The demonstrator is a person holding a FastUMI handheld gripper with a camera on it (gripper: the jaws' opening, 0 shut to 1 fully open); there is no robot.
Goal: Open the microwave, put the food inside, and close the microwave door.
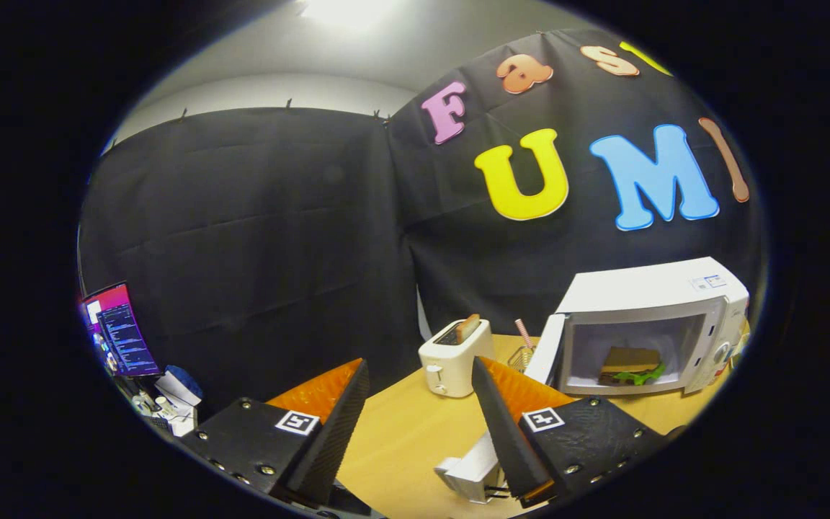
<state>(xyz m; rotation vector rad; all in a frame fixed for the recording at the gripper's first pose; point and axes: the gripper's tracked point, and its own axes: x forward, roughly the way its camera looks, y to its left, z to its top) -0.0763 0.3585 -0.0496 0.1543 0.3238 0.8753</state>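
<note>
Inspection, left to right: one monitor (118,330) glows beside the booth wall, with small clutter below it that I cannot identify. My gripper (421,425) is spread wide with nothing between the fingers, released, held over the wooden table (400,432). Just under my right finger sits one small white object (469,472) on the table; its nature is unclear. Beyond the fingers stands one white toaster (454,357) with one slice of bread (467,328) upright in its slot. Next comes one small wire holder (521,355) with a striped stick in it, partly hidden. Farthest right is one white microwave (649,324), its door (546,351) swung open toward the toaster. The food (630,365), one sandwich-like item with a green leaf showing, lies inside the cavity. My assessment: opening and loading appear complete; only closing the door remains. The gripper is well apart from that door, so an approach to the right is still required
</note>
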